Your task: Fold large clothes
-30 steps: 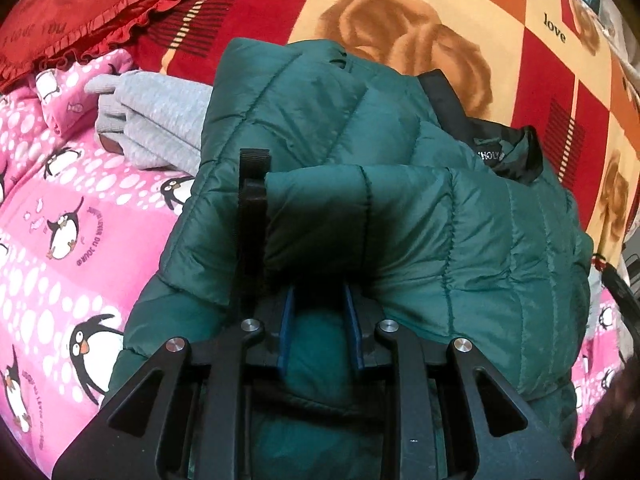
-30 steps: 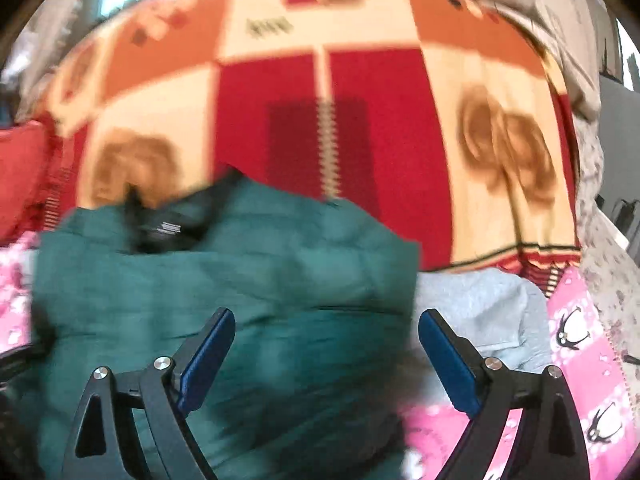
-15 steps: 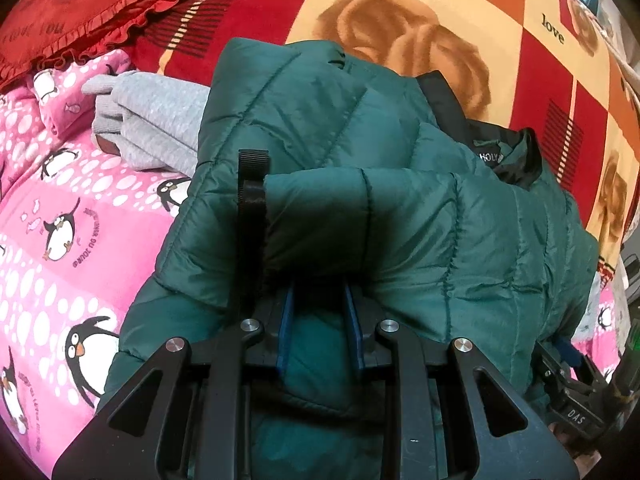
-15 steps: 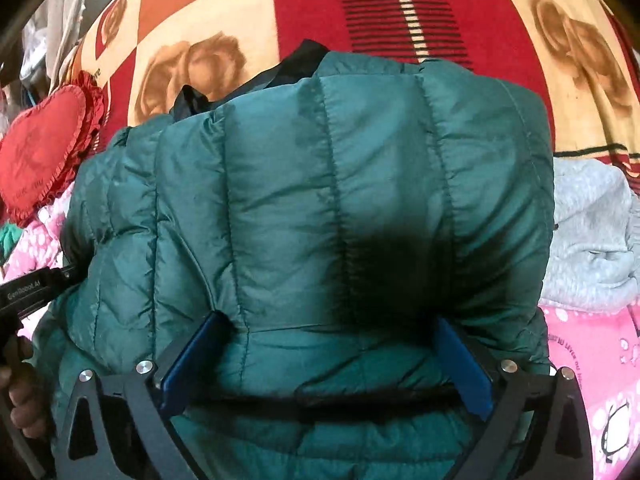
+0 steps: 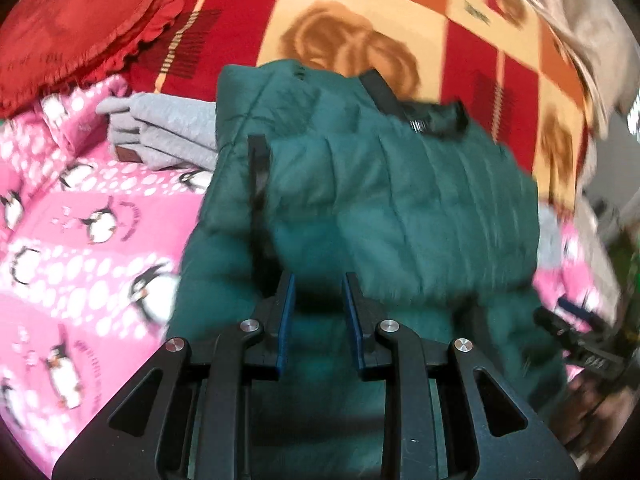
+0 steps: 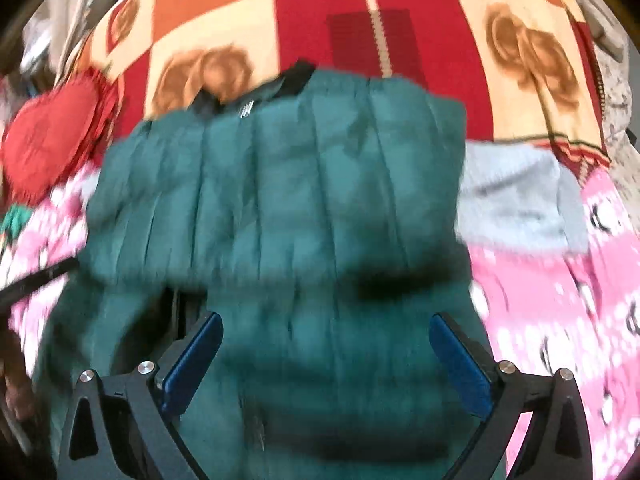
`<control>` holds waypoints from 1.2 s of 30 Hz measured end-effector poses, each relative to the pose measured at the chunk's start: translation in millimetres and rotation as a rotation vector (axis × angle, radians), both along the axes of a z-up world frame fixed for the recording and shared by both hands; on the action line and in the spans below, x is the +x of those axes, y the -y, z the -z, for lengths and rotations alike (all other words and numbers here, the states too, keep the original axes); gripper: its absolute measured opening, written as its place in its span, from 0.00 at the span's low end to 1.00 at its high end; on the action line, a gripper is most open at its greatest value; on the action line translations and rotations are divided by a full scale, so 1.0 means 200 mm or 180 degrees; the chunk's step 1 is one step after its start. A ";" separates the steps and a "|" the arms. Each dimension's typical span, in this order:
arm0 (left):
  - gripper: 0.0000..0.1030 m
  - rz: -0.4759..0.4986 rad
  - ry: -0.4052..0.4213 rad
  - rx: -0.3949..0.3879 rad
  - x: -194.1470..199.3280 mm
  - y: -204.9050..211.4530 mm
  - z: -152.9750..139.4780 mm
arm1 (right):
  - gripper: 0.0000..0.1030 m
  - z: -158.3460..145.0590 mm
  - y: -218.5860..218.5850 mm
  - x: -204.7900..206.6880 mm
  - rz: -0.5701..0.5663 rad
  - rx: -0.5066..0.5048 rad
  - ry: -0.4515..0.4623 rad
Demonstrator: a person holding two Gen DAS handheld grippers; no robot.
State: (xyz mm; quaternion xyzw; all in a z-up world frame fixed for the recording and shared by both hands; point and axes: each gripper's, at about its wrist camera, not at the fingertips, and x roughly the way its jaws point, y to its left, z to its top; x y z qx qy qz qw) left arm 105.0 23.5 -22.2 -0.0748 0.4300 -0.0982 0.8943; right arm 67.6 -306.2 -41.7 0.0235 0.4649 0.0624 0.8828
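A dark green quilted puffer jacket (image 5: 380, 200) lies folded on the bed, its black collar at the far end; it also fills the right wrist view (image 6: 280, 200). My left gripper (image 5: 319, 300) sits over the jacket's near edge, its jaws a narrow gap apart with nothing clamped between the blue pads. My right gripper (image 6: 326, 344) hovers over the jacket's near part with its jaws wide open and empty. The right gripper also shows at the lower right of the left wrist view (image 5: 580, 340). Both views are motion-blurred.
A folded grey garment (image 5: 160, 136) lies beside the jacket, also in the right wrist view (image 6: 520, 200). A pink penguin blanket (image 5: 80, 240) covers the near bed, a red and orange checked blanket (image 6: 360, 20) the far part. A red frilled cushion (image 5: 80, 20) sits at far left.
Both grippers have pulled back from the jacket. The left jaws have opened slightly and let the folded edge go. The right gripper has lifted away, so more bed shows.
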 end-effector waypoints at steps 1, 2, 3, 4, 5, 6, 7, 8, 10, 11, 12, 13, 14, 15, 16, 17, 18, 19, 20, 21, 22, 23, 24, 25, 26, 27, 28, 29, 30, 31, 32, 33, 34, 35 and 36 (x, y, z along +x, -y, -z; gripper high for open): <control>0.22 0.0035 -0.0009 0.0103 -0.04 0.00 0.01 | 0.99 0.02 0.02 -0.07 -0.0028 -0.0077 -0.0048; 0.22 0.0054 -0.0037 0.0172 -0.08 -0.01 0.02 | 0.99 0.05 0.04 -0.13 -0.0035 -0.0125 -0.0148; 0.22 0.0072 -0.0105 0.0245 -0.11 -0.02 0.05 | 0.99 0.11 0.06 -0.16 -0.0053 -0.0106 -0.0296; 0.22 0.0074 -0.0206 0.0296 -0.14 -0.02 0.09 | 1.00 0.16 0.07 -0.19 -0.0075 -0.0065 -0.0443; 0.22 0.0075 -0.0300 0.0305 -0.17 -0.03 0.13 | 1.00 0.20 0.09 -0.23 -0.0080 -0.0021 -0.0486; 0.23 0.0073 -0.0302 0.0305 -0.19 -0.03 0.15 | 1.00 0.20 0.09 -0.26 -0.0044 -0.0011 -0.0392; 0.23 0.0061 -0.0217 0.0342 -0.23 -0.02 0.16 | 1.00 0.20 0.10 -0.28 0.0002 -0.0014 -0.0365; 0.23 0.0046 -0.0120 0.0413 -0.25 -0.02 0.16 | 1.00 0.20 0.10 -0.28 0.0092 0.0001 -0.0356; 0.23 0.0028 -0.0011 0.0605 -0.29 0.03 0.17 | 1.00 0.21 0.07 -0.29 0.0149 -0.0116 -0.0283; 0.24 0.0023 0.0007 0.0685 -0.29 0.05 0.18 | 1.00 0.22 0.06 -0.30 0.0143 -0.0172 -0.0259; 0.25 0.0003 0.0016 0.0725 -0.29 0.06 0.18 | 1.00 0.23 0.06 -0.29 0.0142 -0.0177 -0.0259; 0.25 -0.0025 0.0011 0.0717 -0.28 0.06 0.19 | 1.00 0.23 0.07 -0.29 0.0144 -0.0130 -0.0259; 0.26 -0.0050 0.0009 0.0697 -0.28 0.06 0.19 | 1.00 0.23 0.08 -0.29 0.0148 -0.0091 -0.0258; 0.26 -0.0077 0.0002 0.0661 -0.27 0.05 0.19 | 1.00 0.23 0.08 -0.29 0.0147 -0.0065 -0.0256; 0.26 -0.0088 -0.0006 0.0639 -0.27 0.05 0.19 | 1.00 0.24 0.09 -0.29 0.0140 -0.0052 -0.0253; 0.26 -0.0096 -0.0016 0.0618 -0.27 0.04 0.19 | 1.00 0.24 0.09 -0.29 0.0136 -0.0048 -0.0250; 0.26 -0.0100 -0.0023 0.0606 -0.27 0.04 0.19 | 1.00 0.23 0.09 -0.29 0.0138 -0.0049 -0.0249; 0.27 -0.0100 -0.0029 0.0601 -0.27 0.04 0.19 | 1.00 0.23 0.09 -0.29 0.0137 -0.0060 -0.0244; 0.27 -0.0098 -0.0033 0.0604 -0.27 0.03 0.19 | 1.00 0.23 0.08 -0.29 0.0133 -0.0069 -0.0240; 0.27 -0.0099 -0.0032 0.0606 -0.27 0.04 0.19 | 1.00 0.23 0.09 -0.29 0.0130 -0.0071 -0.0233; 0.28 -0.0098 -0.0032 0.0613 -0.27 0.05 0.19 | 1.00 0.23 0.09 -0.29 0.0129 -0.0065 -0.0230; 0.29 -0.0097 -0.0032 0.0616 -0.27 0.05 0.19 | 1.00 0.23 0.09 -0.28 0.0128 -0.0060 -0.0229; 0.29 -0.0096 -0.0033 0.0615 -0.27 0.05 0.20 | 1.00 0.23 0.09 -0.28 0.0128 -0.0052 -0.0228; 0.30 -0.0095 -0.0037 0.0612 -0.26 0.05 0.20 | 1.00 0.23 0.09 -0.28 0.0126 -0.0049 -0.0225; 0.30 -0.0097 -0.0041 0.0604 -0.25 0.06 0.20 | 1.00 0.23 0.09 -0.28 0.0125 -0.0052 -0.0223; 0.30 -0.0100 -0.0046 0.0591 -0.25 0.05 0.20 | 1.00 0.23 0.09 -0.28 0.0122 -0.0056 -0.0220; 0.31 -0.0102 -0.0051 0.0579 -0.25 0.05 0.20 | 1.00 0.23 0.09 -0.28 0.0118 -0.0058 -0.0217; 0.31 -0.0103 -0.0053 0.0571 -0.25 0.05 0.20 | 1.00 0.23 0.09 -0.28 0.0115 -0.0056 -0.0216; 0.31 -0.0104 -0.0055 0.0568 -0.25 0.05 0.20 | 1.00 0.23 0.09 -0.28 0.0116 -0.0055 -0.0216; 0.31 -0.0105 -0.0056 0.0569 -0.25 0.06 0.20 | 1.00 0.23 0.09 -0.28 0.0111 -0.0056 -0.0215; 0.31 -0.0105 -0.0054 0.0571 -0.25 0.06 0.20 | 1.00 0.23 0.09 -0.28 0.0112 -0.0056 -0.0213; 0.32 -0.0104 -0.0053 0.0571 -0.25 0.06 0.20 | 1.00 0.23 0.09 -0.28 0.0111 -0.0053 -0.0213; 0.32 -0.0105 -0.0054 0.0568 -0.25 0.06 0.20 | 1.00 0.23 0.09 -0.28 0.0111 -0.0054 -0.0212; 0.32 -0.0106 -0.0055 0.0566 -0.25 0.06 0.20 | 1.00 0.23 0.09 -0.28 0.0111 -0.0055 -0.0212; 0.32 -0.0106 -0.0058 0.0563 -0.25 0.06 0.20 | 1.00 0.23 0.09 -0.28 0.0111 -0.0054 -0.0213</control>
